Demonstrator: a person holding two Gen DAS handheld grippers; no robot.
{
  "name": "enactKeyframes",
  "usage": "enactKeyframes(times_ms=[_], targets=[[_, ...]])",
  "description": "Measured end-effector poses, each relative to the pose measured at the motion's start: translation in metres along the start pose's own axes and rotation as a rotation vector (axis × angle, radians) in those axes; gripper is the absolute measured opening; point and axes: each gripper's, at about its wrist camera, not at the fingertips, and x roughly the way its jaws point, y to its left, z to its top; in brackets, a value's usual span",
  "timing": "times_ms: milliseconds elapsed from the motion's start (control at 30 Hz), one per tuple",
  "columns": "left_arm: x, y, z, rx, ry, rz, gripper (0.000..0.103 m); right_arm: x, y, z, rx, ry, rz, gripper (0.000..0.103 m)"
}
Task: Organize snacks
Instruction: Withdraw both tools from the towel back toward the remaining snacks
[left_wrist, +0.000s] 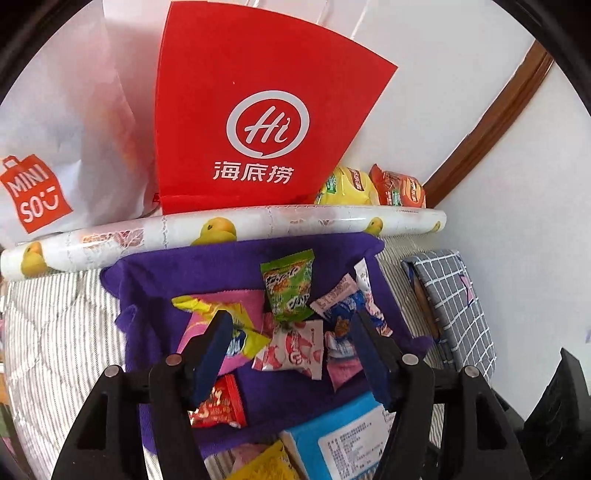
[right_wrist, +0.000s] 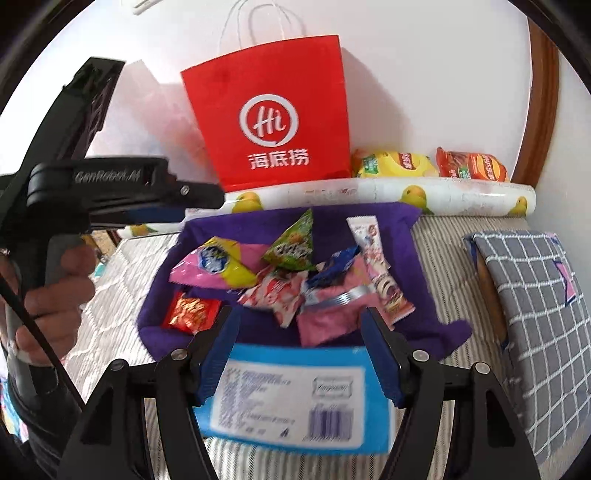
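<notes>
**Snack packets gathered on the spread cloth**

The cloth (right_wrist: 417, 325) lies on the bed cover (right_wrist: 110, 295). On the cloth sits a cluster of snack packets (right_wrist: 273, 291). Behind the cloth a long roll (right_wrist: 461, 194) lies crosswise; behind that stands a paper bag (right_wrist: 269, 110), with two chip bags (right_wrist: 391, 164) to its right. Right of the cloth lies a checked bundle (right_wrist: 535, 295). Before the cloth, overlapping its near edge, lies a flat labelled pack (right_wrist: 295, 398).

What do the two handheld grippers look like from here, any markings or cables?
Both the left gripper and right gripper are black, with angular arms, silver pivot pins and blue pads. The left one's body reads "GenRobot.AI"; a thin black cable runs past the hand.
</notes>
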Motion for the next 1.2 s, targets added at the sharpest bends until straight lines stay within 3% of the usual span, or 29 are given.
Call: enactKeyframes(times_ms=[300,700,833,967,1200], targets=[[-0.027,0.015,-0.033,0.005,0.003,0.048,0.064,-0.009,0.035,-0.031,-0.016,0.032,0.054,0.065],[-0.050,0.055,-0.079,-0.044,0.009,0.048,0.064,-0.002,0.097,-0.089,-0.140,0.133,0.071,0.037],[-0.056,0.065,-0.087,-0.061,0.011,0.040,0.064,0.008,0.106,-0.101,-0.149,0.167,0.047,0.025],[-0.057,0.076,-0.098,-0.084,0.020,0.046,0.064,0.019,0.105,-0.108,-0.115,0.190,0.043,0.003],[-0.062,0.087,-0.114,-0.106,0.028,0.060,0.064,0.002,0.108,-0.112,-0.134,0.132,0.041,0.001]])
